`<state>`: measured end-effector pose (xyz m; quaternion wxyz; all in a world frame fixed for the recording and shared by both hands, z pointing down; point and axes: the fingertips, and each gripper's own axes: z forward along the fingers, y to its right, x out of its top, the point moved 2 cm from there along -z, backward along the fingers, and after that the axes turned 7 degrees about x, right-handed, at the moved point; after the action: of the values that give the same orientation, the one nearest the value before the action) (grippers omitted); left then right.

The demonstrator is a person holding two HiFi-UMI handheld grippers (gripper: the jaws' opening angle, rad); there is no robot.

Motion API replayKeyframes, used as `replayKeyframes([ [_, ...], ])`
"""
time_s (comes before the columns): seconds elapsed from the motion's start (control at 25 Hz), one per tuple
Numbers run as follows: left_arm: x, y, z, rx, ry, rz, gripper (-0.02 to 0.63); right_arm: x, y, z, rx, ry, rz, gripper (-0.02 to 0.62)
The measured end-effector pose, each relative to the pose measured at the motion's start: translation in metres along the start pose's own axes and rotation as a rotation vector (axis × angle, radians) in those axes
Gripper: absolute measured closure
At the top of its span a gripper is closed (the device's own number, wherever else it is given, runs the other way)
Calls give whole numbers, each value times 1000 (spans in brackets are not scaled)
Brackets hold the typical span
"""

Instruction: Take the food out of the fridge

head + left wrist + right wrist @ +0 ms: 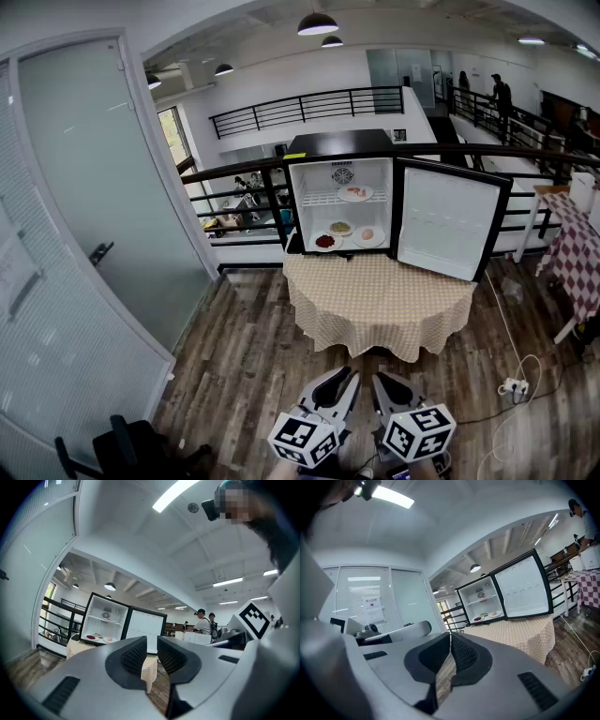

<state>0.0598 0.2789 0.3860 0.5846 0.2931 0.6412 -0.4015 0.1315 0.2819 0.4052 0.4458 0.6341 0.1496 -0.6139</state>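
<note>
Wood-plank floor [234, 375] fills the foreground of a bright hall, bounded at the left by a frosted glass door [103, 187] and at the back by a black railing [234, 183]. Just in front of the railing stands a counter [380, 305] draped in a beige checked cloth, and on it sits a small black fridge [339, 142] with a white interior, its door [445, 220] swung open to the right in the head view. The person's two grippers are held low at the bottom edge of that view, well apart from the counter, both aimed toward the fridge: the left gripper [345, 375] and the right gripper [382, 380] side by side. Seen along its own fingers [133, 656], the left gripper has them drawn in to a thin slit with nothing gripped; the right gripper's fingers [464, 653] meet at the tips, likewise empty. The food sits inside the fridge: one plate [355, 193] on the upper wire shelf, and three on the compartment's bottom: a plate of red food [325, 242] at the front left, a plate of yellowish food [340, 228] behind it, and a plate with a pale orange piece [367, 235] at the right. A white power strip [513, 385] lies on the floor to the right of the counter.
</note>
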Motion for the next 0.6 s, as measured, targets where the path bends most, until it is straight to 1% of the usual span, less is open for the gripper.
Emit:
replayKeyframes([
  [0.28,4,-23,9,4,3,-11,529,3,4,23,-10,2,21,572],
  [0.6,6,-57,38,-10,-9,-21,529,12,20,62,-21,0,44,572],
])
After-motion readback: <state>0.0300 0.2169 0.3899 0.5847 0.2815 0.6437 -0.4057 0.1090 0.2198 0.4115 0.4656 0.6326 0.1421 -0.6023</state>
